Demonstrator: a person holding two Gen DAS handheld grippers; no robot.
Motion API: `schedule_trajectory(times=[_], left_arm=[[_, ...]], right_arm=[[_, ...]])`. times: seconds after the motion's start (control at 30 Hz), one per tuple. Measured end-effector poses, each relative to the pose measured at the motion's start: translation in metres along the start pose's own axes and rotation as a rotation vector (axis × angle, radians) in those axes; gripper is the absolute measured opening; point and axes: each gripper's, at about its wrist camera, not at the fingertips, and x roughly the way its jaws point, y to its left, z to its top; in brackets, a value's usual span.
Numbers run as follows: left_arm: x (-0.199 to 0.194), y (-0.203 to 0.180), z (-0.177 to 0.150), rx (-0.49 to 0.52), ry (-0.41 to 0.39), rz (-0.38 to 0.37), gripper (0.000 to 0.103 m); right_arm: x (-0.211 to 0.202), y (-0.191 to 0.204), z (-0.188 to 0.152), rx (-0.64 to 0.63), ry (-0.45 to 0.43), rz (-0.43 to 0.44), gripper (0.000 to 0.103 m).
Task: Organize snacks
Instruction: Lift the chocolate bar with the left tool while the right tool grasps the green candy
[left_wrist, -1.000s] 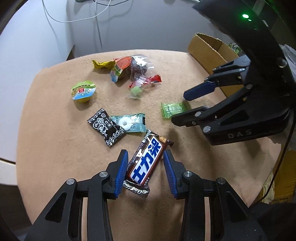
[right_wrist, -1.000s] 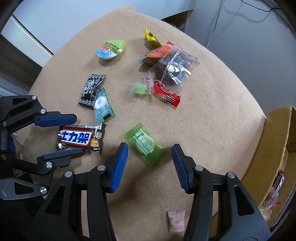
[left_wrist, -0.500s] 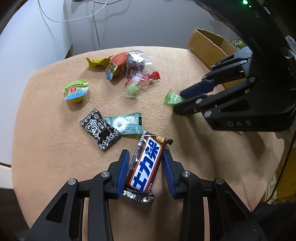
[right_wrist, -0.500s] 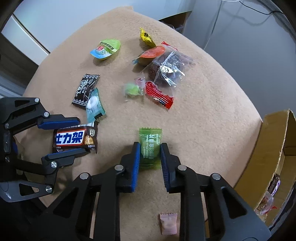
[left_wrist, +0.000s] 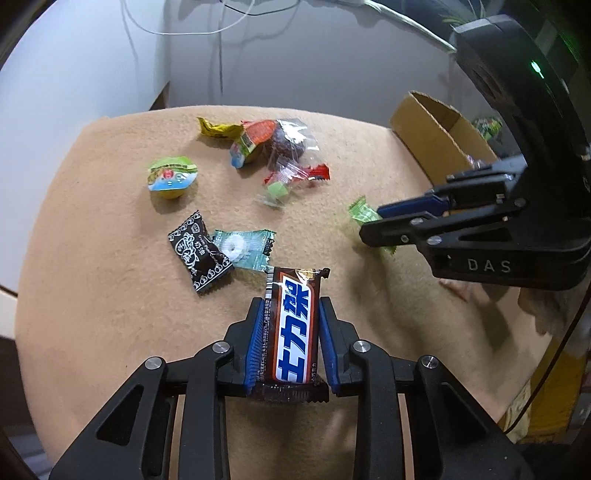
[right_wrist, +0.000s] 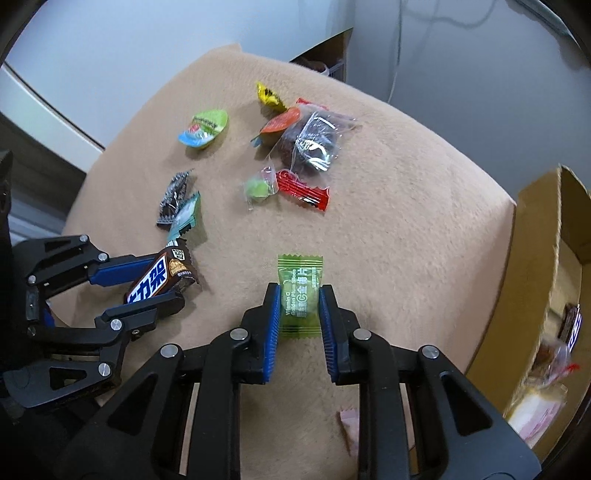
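Left wrist view: left tongs, which have just been closing, pinch the chocolate bar across its width, long axis running 12 to 6 along the fingers. The cardboard box lies at 2 o'clock; its inside is mostly hidden behind the right tongs.

Right wrist view: right tongs pressed on the green candy, held lengthwise — box at 3 o'clock, nearer this hand. The box's contents are blurred and cut off, and a pink wrapper on the worktop is half hidden.

On the counter, seen from the left wrist: a jelly cup at ten o'clock, a snack heap at twelve, two candies side by side at centre, and a box off the edge at two.
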Motion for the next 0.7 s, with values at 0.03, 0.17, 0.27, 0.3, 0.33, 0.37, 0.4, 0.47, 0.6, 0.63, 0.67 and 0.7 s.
schedule_trajectory(times=[0.03, 0.17, 0.27, 0.3, 0.33, 0.37, 0.4, 0.47, 0.6, 0.63, 0.67, 0.7], left_arm=[[-0.002, -0.001, 0.001, -0.007, -0.004, -0.005, 0.027], [-0.013, -0.004, 0.006, -0.009, -0.025, -0.009, 0.027], [-0.022, -0.005, 0.009, 0.003, -0.040, 0.001, 0.027], [-0.025, -0.006, 0.010, 0.005, -0.045, 0.000, 0.027], [-0.028, -0.007, 0.010, 0.006, -0.049, -0.002, 0.027], [-0.031, -0.009, 0.013, 0.008, -0.054, -0.003, 0.027], [-0.035, -0.012, 0.015, 0.012, -0.063, -0.003, 0.027], [-0.040, -0.017, 0.021, 0.020, -0.076, -0.009, 0.027], [-0.047, -0.029, 0.035, 0.038, -0.100, -0.027, 0.027], [-0.048, -0.033, 0.039, 0.044, -0.107, -0.031, 0.027], [-0.047, -0.036, 0.042, 0.048, -0.110, -0.035, 0.027], [-0.046, -0.041, 0.046, 0.055, -0.115, -0.042, 0.027]], right_arm=[[-0.002, -0.002, -0.001, 0.006, -0.009, 0.004, 0.022], [-0.019, -0.017, -0.010, 0.055, -0.051, 0.030, 0.022], [-0.032, -0.024, -0.014, 0.090, -0.081, 0.044, 0.022], [-0.037, -0.027, -0.017, 0.100, -0.094, 0.050, 0.022], [-0.041, -0.029, -0.018, 0.106, -0.101, 0.052, 0.022], [-0.048, -0.033, -0.020, 0.115, -0.116, 0.052, 0.022], [-0.056, -0.038, -0.022, 0.127, -0.131, 0.055, 0.022], [-0.070, -0.045, -0.027, 0.147, -0.155, 0.058, 0.022], [-0.098, -0.061, -0.037, 0.190, -0.206, 0.042, 0.022], [-0.103, -0.063, -0.038, 0.197, -0.213, 0.037, 0.022], [-0.110, -0.068, -0.041, 0.210, -0.225, 0.030, 0.022], [-0.115, -0.073, -0.044, 0.221, -0.233, 0.024, 0.022]])
